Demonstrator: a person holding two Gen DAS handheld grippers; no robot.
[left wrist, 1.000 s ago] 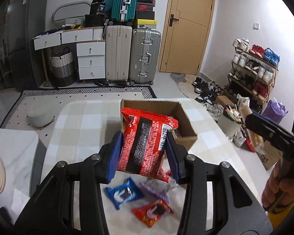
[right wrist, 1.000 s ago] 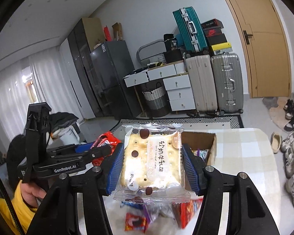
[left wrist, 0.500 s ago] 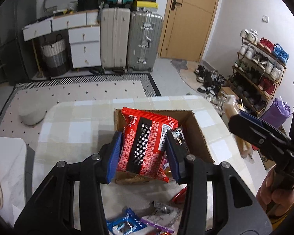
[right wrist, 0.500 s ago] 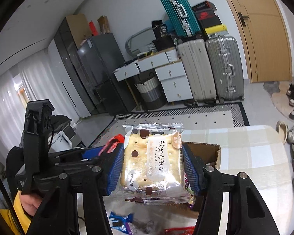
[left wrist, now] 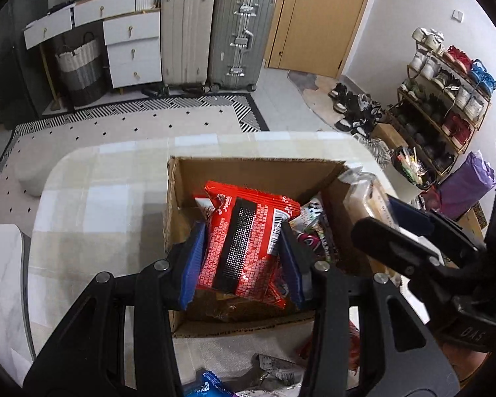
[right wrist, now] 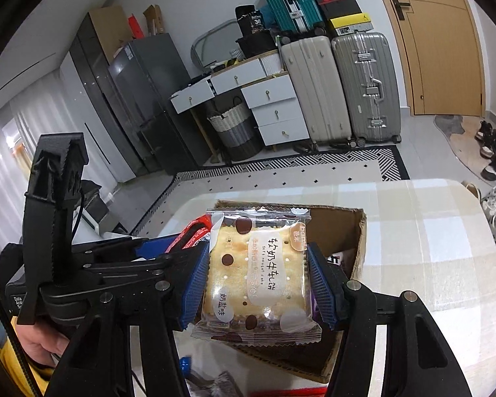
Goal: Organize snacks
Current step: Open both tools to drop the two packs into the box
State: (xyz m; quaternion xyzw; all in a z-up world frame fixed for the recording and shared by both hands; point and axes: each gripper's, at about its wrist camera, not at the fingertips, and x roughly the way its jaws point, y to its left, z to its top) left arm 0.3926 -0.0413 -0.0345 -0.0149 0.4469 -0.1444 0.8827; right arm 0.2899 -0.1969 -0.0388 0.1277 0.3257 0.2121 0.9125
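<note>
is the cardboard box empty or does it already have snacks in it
Not empty. The open-topped cardboard box already holds several wrapped snacks, seen in the left wrist view behind the red packet that the left tongs hold.

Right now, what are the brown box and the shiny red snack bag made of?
The brown open-topped box looks like matte corrugated cardboard: its torn rim shows fluting. The shiny red snack bag seems glossy plastic or foil film, crinkled, with bright glints and a crimped top edge.

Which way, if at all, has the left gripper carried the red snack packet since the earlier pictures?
Yes. The left gripper has brought the red snack packet forward and down over the cardboard box, which earlier lay beyond it.
</note>
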